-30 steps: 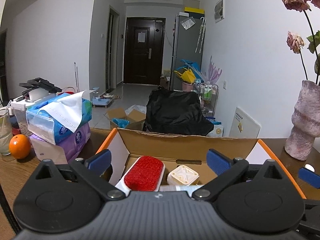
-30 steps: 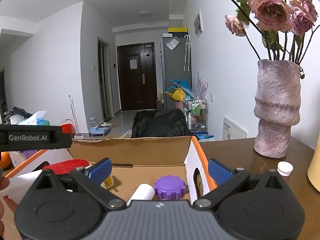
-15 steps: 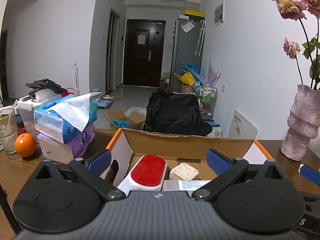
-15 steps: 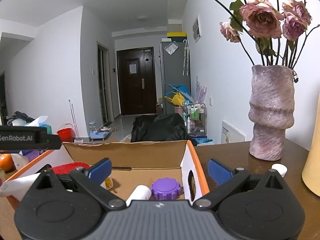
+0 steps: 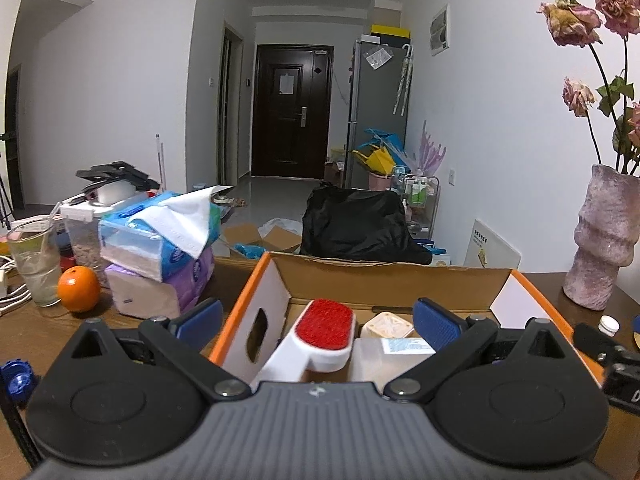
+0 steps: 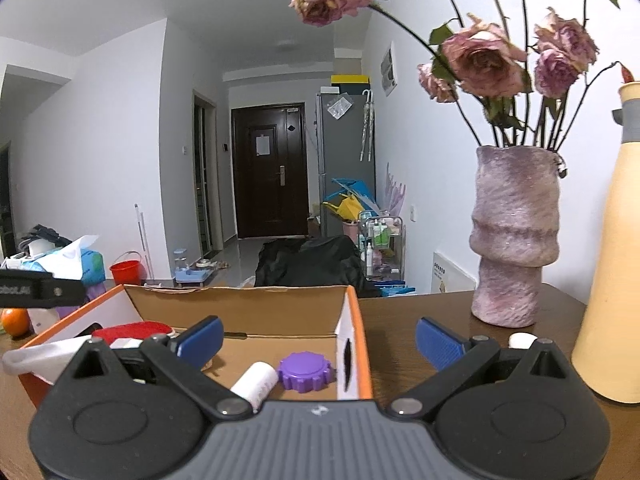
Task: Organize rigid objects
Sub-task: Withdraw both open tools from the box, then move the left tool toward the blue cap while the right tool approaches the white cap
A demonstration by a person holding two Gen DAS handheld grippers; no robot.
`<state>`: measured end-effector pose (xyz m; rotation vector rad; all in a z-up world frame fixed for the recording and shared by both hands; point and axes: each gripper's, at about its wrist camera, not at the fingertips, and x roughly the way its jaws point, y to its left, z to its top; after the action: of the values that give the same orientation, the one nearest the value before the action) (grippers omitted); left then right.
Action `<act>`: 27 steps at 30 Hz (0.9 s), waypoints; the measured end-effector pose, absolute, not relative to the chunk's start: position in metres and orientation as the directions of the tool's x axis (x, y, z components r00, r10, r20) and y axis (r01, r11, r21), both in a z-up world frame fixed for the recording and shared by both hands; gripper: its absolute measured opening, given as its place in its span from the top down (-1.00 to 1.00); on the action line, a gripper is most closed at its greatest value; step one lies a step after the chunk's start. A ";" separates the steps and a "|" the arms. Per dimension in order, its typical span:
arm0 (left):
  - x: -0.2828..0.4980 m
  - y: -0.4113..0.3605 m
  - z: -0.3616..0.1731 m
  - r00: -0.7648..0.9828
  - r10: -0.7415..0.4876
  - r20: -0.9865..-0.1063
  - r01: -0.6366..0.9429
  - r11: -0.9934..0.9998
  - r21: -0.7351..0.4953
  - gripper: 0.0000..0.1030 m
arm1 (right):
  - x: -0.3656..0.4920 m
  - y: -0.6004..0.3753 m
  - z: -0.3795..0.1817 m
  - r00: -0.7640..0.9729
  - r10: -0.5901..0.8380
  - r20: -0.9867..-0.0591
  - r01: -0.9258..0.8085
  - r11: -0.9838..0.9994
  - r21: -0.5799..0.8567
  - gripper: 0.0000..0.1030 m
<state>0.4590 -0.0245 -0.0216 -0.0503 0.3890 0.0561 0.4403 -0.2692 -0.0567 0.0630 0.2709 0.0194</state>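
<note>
An orange-edged cardboard box (image 5: 256, 292) (image 6: 352, 320) sits on the brown table. Inside lie a white brush with a red pad (image 5: 326, 330) (image 6: 132, 330), a cream square lid (image 5: 386, 326), a clear box with a label (image 5: 394, 354), a purple toothed cap (image 6: 306, 371) and a white cylinder (image 6: 256, 385). My left gripper (image 5: 318, 318) is open over the box's near left part, holding nothing. My right gripper (image 6: 318, 338) is open too, straddling the box's right wall. A small white cap (image 6: 522, 340) (image 5: 608, 324) lies on the table right of the box.
Stacked tissue packs (image 5: 160, 256), an orange (image 5: 78, 289) and a glass (image 5: 36, 268) stand left of the box. A blue cap (image 5: 16, 376) lies at the near left. A purple vase with dried roses (image 6: 514, 240) and a tall cream bottle (image 6: 612, 272) stand right.
Both grippers have pulled back and shifted right, so the box looks smaller and sits further left. More of the vase, the cream bottle and the table came into view. Both stay open.
</note>
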 end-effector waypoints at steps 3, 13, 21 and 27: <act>0.449 -0.018 -0.020 0.926 0.051 -0.375 -0.070 0.997 -0.036 -1.00 | 0.432 -0.275 -0.056 0.963 0.018 -0.269 -0.002 0.998 0.058 -1.00; 0.417 0.009 -0.020 0.925 0.084 -0.371 -0.102 0.994 -0.029 -1.00 | 0.402 -0.300 -0.057 0.957 -0.021 -0.290 0.036 0.998 0.047 -1.00; 0.393 0.033 -0.026 0.911 0.129 -0.393 -0.148 0.989 -0.018 -1.00 | 0.376 -0.314 -0.061 0.943 -0.043 -0.329 0.061 0.997 0.045 -1.00; 0.375 0.044 -0.030 0.902 0.146 -0.407 -0.165 0.986 -0.012 -1.00 | 0.356 -0.315 -0.064 0.934 -0.058 -0.351 0.078 0.996 0.042 -1.00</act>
<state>0.3749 0.0443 -0.0305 -0.0466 0.4174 0.1607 0.3562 -0.3148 -0.0645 0.0553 0.3575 -0.0696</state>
